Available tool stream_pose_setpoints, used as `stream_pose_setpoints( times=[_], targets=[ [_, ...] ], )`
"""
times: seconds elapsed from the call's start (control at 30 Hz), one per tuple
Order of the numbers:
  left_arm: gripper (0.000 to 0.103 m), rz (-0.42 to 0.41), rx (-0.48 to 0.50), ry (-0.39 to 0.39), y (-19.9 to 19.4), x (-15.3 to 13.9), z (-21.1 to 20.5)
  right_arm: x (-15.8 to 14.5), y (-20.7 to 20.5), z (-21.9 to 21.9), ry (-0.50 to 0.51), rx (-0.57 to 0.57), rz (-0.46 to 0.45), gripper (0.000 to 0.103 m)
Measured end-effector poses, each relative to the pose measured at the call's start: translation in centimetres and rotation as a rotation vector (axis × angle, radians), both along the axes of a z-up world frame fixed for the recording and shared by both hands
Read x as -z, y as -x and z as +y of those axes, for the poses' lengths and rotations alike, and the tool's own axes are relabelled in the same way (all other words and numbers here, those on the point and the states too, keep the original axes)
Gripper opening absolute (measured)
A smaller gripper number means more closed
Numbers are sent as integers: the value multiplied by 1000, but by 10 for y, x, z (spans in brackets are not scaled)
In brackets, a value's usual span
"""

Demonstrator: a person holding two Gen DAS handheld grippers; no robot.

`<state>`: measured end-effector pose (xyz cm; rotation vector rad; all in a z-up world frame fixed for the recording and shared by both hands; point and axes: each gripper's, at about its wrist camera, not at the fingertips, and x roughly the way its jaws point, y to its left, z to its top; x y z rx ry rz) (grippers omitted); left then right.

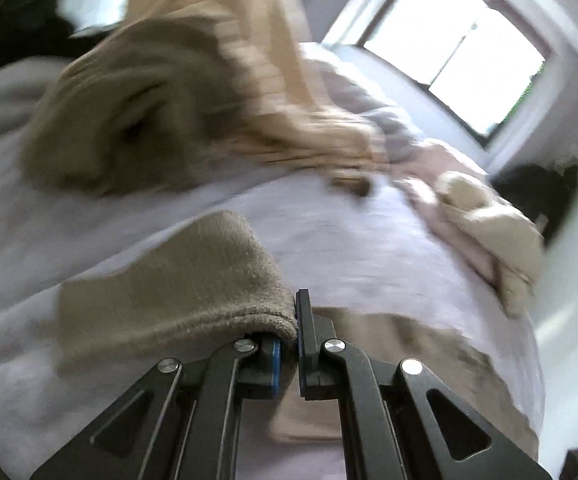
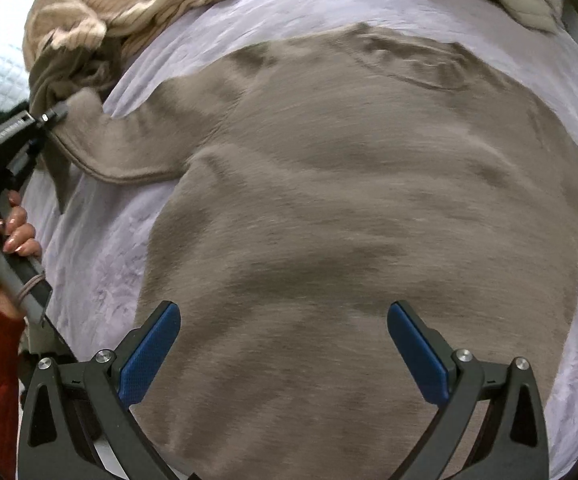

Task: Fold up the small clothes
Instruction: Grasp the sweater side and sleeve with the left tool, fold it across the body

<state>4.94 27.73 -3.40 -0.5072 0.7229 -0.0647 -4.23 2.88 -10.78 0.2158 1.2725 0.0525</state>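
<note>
The right gripper (image 2: 283, 350) is held wide open and empty above the taupe fleece sweater (image 2: 369, 208), which is spread flat on the lilac quilted bed cover (image 2: 97, 264). The sweater's sleeve cuff (image 1: 209, 280) is pinched in the nearly closed left gripper (image 1: 287, 350). The soft, fuzzy knit could slip from so narrow a pinch, or be bunched if dragged. Farther off, a heap of ribbed beige clothes (image 2: 137, 4) is piled.
</note>
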Motion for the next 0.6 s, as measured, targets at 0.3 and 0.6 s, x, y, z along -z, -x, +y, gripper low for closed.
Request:
stream_pose_setpoints(
  times=[0.3,0.6],
  targets=[
    [7,-39,398,-45,-14,-25,-182,-7,18,-97,-16,206,-35,103],
    [14,177,578,-262,-7,40,-314,11,40,-165,-9,334,-13,103]
  ],
)
